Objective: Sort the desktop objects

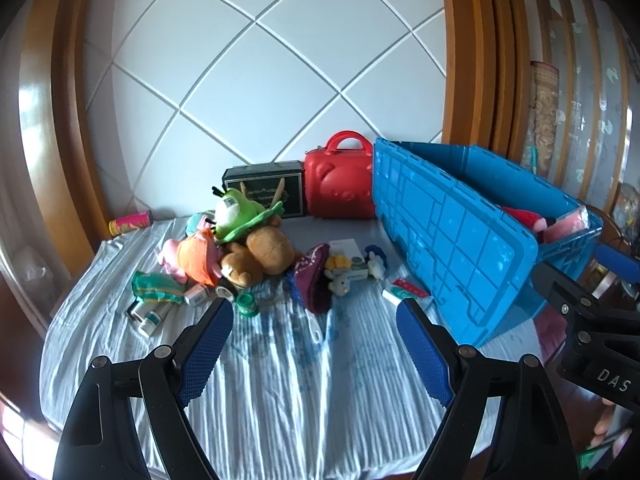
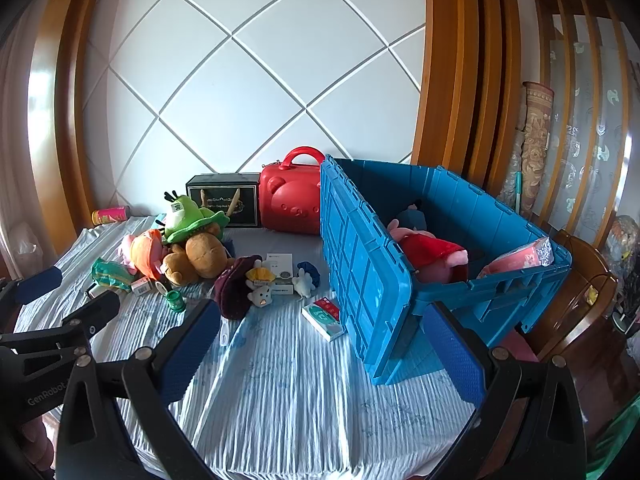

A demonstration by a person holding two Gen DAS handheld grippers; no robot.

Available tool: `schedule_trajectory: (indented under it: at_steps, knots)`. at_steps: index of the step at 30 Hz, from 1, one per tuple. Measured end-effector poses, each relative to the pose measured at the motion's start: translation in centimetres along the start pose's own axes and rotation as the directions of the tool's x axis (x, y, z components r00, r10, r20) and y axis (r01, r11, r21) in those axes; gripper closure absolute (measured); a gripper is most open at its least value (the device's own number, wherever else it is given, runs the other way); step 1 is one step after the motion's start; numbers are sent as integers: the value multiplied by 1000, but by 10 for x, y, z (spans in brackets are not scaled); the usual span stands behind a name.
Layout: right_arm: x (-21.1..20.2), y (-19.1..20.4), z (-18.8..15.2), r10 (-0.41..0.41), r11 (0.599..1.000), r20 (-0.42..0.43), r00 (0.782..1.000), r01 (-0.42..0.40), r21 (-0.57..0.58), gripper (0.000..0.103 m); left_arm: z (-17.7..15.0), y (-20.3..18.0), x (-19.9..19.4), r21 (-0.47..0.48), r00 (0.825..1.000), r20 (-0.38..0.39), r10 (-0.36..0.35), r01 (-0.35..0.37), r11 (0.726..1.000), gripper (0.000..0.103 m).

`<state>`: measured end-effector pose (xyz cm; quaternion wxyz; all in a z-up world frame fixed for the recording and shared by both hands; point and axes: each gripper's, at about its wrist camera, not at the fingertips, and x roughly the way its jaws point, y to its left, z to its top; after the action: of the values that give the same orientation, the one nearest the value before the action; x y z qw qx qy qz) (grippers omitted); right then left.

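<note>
On the table, under its pale striped cloth, your clutter sits in a loose heap toward the back left. Your left tongs are spread wide and hold nothing, hovering above bare cloth in front of the heap. Your right tongs are also spread and empty, their right finger low against the near corner of the blue bin.

The bin stands on the right of the table with its lid hanging open down the left side. Inside lie a pink plush in red and a pink packet leaning on the near right rim.

The heap holds a green plush on top of a brown bear, with an orange plush beside them. Just right of the bear lies a maroon pouch, and near it a small white toy. A red-and-green box lies just beside the lid. A green roll sits near your left tongs' left finger. A red case and a black box stand at the wall.
</note>
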<state>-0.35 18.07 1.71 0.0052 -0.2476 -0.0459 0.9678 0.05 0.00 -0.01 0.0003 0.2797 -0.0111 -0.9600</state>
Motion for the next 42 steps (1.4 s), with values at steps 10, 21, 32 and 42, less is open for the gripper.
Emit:
schedule_trajectory:
  at_steps: [10,21,32,42]
  knots:
    - [-1,3,2,-6,1000,0,1000,6,-4,0,-1,1,-2,-4,1000,25,-13,13,1000,19]
    - [5,6,4,0,1000,-12,1000,0,-10,0,0,5,5,-10,1000,11,-1,1,1000,19]
    - [10,10,5,0,1000,-17,1000,0,-19,0,-1,8,11,-15,1000,8,2,-2,1000,19]
    - [11,9,6,-4,1000,-17,1000,3,-21,0,0,8,11,-16,1000,7,2,-2,1000,19]
